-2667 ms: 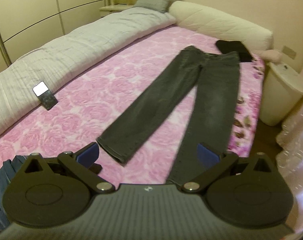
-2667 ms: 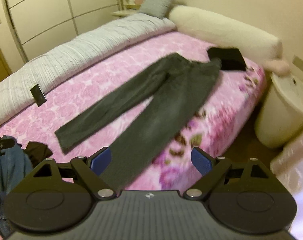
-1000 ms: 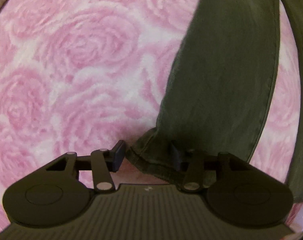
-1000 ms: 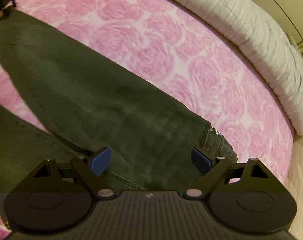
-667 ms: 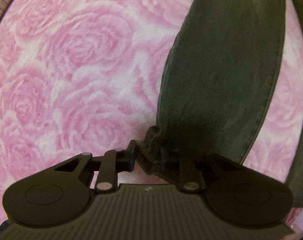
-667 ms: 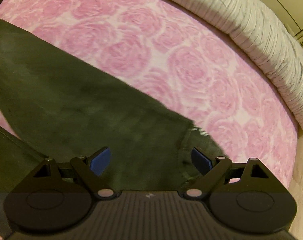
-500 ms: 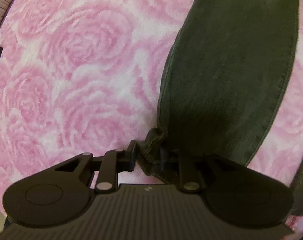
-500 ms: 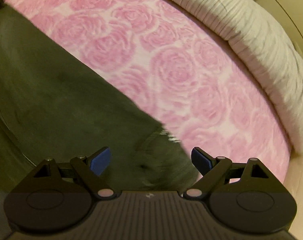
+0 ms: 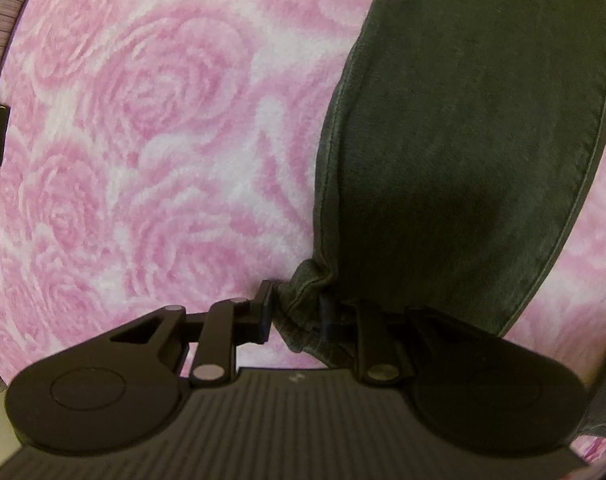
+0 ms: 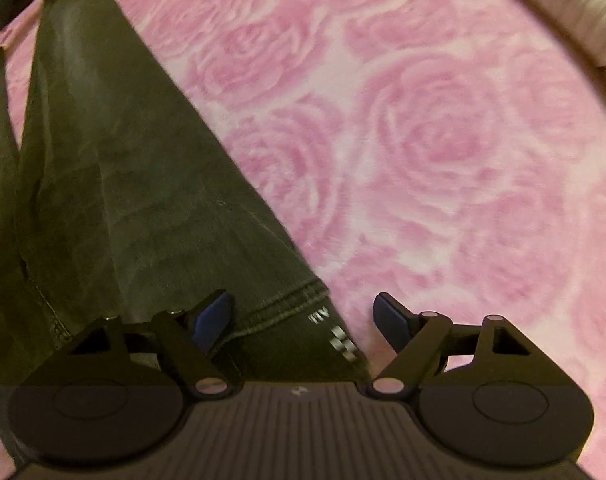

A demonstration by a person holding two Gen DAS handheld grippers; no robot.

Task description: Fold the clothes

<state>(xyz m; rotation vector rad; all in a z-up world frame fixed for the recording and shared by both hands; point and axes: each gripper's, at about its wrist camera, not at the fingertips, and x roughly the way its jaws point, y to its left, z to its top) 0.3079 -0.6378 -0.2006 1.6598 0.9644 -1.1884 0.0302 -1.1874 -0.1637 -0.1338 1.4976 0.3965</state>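
While left tongs (image 9: 294, 312) stay clenched on the jeans (image 9: 463, 140) hem, bunching it to lift, right tongs (image 10: 303, 316) are closing around the waistband corner, probably not yet pinching, on the bed (image 10: 443, 140).

Trousers (image 9: 463, 140): dark grey-green denim, matt, faintly faded, with raised stitched seams and a double-stitched hem. Bed cover (image 9: 143, 140): pink rose-print plush, fuzzy nap, matt. Left tongs (image 9: 295, 312): matt black plastic, ribbed housing at 6 o'clock, dull silver metal pivot pins. Right tongs (image 10: 303, 316): same matt black plastic; pads (image 10: 213, 316) smooth blue, slight sheen. Duvet (image 10: 575, 12) at 1 o'clock: grey ribbed cloth.
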